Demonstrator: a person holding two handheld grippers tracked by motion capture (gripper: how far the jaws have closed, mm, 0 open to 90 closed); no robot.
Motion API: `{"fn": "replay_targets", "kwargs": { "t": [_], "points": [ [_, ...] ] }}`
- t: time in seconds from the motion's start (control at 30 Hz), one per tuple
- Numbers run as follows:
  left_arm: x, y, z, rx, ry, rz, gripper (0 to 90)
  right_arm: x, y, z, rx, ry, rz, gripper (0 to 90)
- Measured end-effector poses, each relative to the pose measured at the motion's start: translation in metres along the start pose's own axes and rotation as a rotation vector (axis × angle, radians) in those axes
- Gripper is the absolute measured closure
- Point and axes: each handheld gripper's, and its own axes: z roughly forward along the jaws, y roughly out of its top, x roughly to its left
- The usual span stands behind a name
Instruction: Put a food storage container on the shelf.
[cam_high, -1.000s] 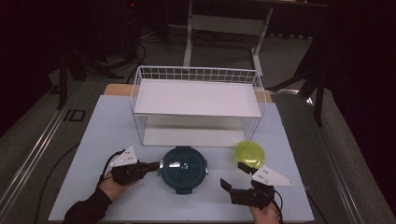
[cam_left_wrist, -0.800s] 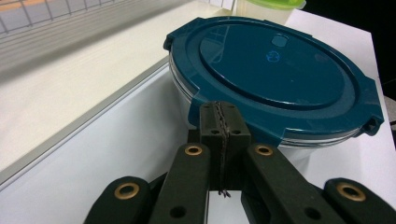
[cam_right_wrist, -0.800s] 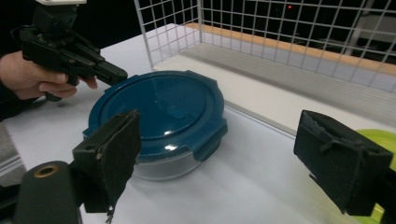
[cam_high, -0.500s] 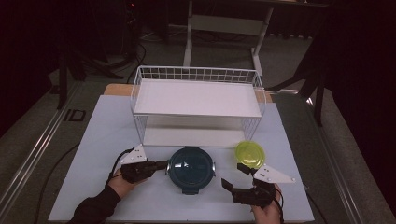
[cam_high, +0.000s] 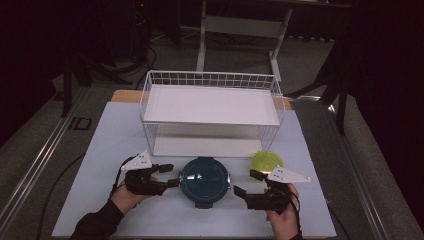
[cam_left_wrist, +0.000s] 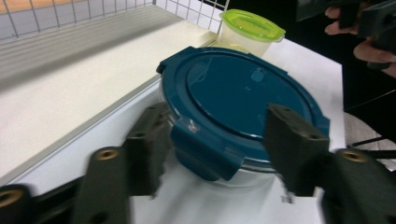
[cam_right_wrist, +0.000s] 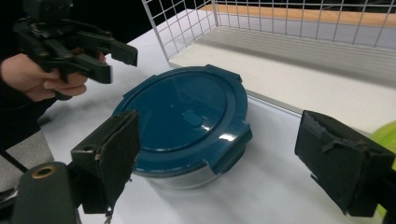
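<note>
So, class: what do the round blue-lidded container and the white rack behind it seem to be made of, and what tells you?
Container lid: looks like glossy dark-blue plastic, since it mirrors the lights and has moulded clip tabs. Its bowl seems clear glass or plastic. Rack: thin white-coated metal wire, going by its grid walls; its shelves look like matt white board.

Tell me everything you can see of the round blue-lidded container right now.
The round container sits flat on the white table, before the wire rack, lid on. Its dark teal plastic lid is glossy with latch tabs folded down over a clear body. The left gripper and right gripper flank it, jaws open, apparently not touching.
</note>
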Motion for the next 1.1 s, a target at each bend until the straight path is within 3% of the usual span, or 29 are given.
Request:
{"fn": "replay_targets", "kwargs": {
  "t": [0.1, 0.27, 0.3, 0.33, 0.43, 0.5, 0.57, 0.6, 0.63, 0.67, 0.7, 0.73, 0.77, 0.8, 0.83, 0.87, 0.9, 0.93, 1.1],
  "points": [
    [-0.002, 0.003, -0.001, -0.007, -0.025, -0.008, 17.2, -0.002, 0.003, 0.003, 0.004, 0.0, 0.005, 13.7],
    [-0.005, 0.008, 0.002, -0.02, -0.042, -0.035, 2.2, -0.006, 0.011, 0.013, -0.002, -0.008, 0.031, 12.5],
    [-0.006, 0.008, 0.003, -0.025, -0.036, -0.037, 2.2, -0.006, 0.011, 0.013, -0.002, -0.008, 0.031, 12.5],
    [-0.005, 0.009, 0.005, -0.021, -0.033, -0.069, 2.1, -0.007, 0.012, 0.017, 0.006, 0.015, 0.037, 10.5],
    [-0.004, 0.009, 0.008, -0.001, -0.017, -0.104, 2.3, -0.01, 0.013, 0.025, 0.028, 0.042, 0.101, 10.5],
    [0.0, 0.008, 0.013, 0.033, 0.017, -0.184, 2.3, -0.013, 0.013, 0.029, 0.037, 0.037, 0.135, 10.5],
    [0.001, 0.007, 0.013, 0.034, 0.017, -0.203, 3.0, -0.015, 0.012, 0.035, 0.067, 0.051, 0.18, 12.0],
    [0.007, 0.005, 0.016, 0.081, -0.006, -0.295, 4.7, -0.017, 0.011, 0.037, 0.085, 0.067, 0.218, 14.2],
    [0.007, 0.005, 0.016, 0.081, -0.006, -0.295, 4.7, -0.017, 0.011, 0.037, 0.085, 0.067, 0.218, 14.2],
    [0.01, 0.001, 0.018, 0.093, -0.038, -0.359, 4.7, -0.021, 0.01, 0.042, 0.123, 0.102, 0.301, 17.3],
    [0.01, 0.001, 0.018, 0.093, -0.038, -0.359, 4.8, -0.023, 0.009, 0.044, 0.148, 0.118, 0.34, 18.0],
    [0.013, -0.002, 0.021, 0.09, -0.069, -0.422, 4.8, -0.026, 0.008, 0.047, 0.179, 0.123, 0.375, 20.3],
    [0.013, -0.002, 0.021, 0.09, -0.069, -0.422, 4.8, -0.026, 0.008, 0.047, 0.179, 0.123, 0.375, 20.3],
    [0.013, -0.005, 0.023, 0.106, -0.068, -0.458, 5.2, -0.03, 0.006, 0.049, 0.203, 0.123, 0.425, 22.3],
    [0.013, -0.005, 0.023, 0.106, -0.068, -0.458, 5.3, -0.033, 0.005, 0.05, 0.215, 0.108, 0.451, 22.8],
    [0.014, -0.007, 0.024, 0.114, -0.068, -0.491, 7.1, -0.035, 0.003, 0.051, 0.224, 0.107, 0.477, 26.0],
    [0.014, -0.007, 0.024, 0.114, -0.068, -0.491, 7.3, -0.035, 0.003, 0.051, 0.224, 0.107, 0.477, 26.0],
    [0.015, -0.009, 0.026, 0.121, -0.065, -0.531, 8.6, -0.04, 0.001, 0.054, 0.253, 0.104, 0.525, 28.4],
    [0.019, -0.013, 0.029, 0.122, -0.067, -0.591, 16.1, -0.046, -0.002, 0.06, 0.302, 0.106, 0.575, 32.7]
  ]
}}
